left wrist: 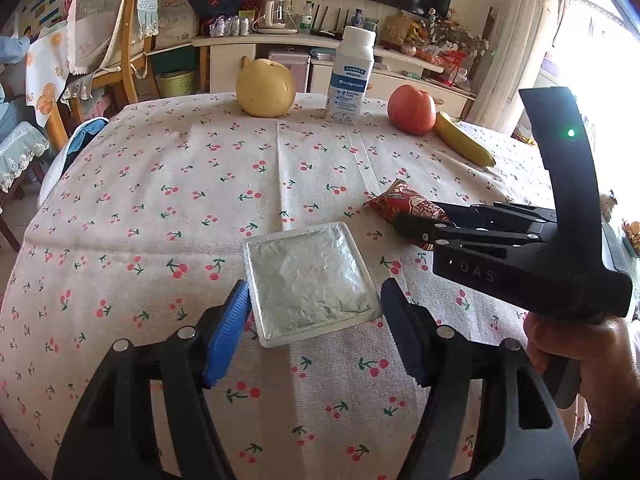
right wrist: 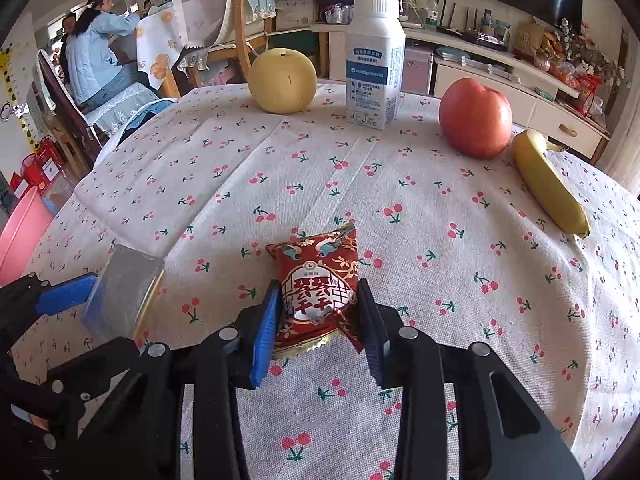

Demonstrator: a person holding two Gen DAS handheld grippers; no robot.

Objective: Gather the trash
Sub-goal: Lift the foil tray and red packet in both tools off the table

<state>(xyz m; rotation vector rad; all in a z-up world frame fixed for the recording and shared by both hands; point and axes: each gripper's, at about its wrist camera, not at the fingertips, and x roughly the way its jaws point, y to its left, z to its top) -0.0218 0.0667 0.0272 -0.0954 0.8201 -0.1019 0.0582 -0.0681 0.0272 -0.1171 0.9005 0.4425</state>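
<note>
Right claw [right wrist: 318, 328]: jaws partly closed around the red snack wrapper [right wrist: 316, 288], pads against its sides, wrapper resting on the table [right wrist: 440, 208]; set to lift as trash. Left claw [left wrist: 314, 328]: half open, straddling the silver foil tray [left wrist: 310, 284], left pad at its edge, right pad clear. Toward 12 o'clock: pear [right wrist: 282, 80], milk carton [right wrist: 374, 64], apple [right wrist: 476, 118], banana [right wrist: 548, 184], well apart, nothing obstructing.
</note>
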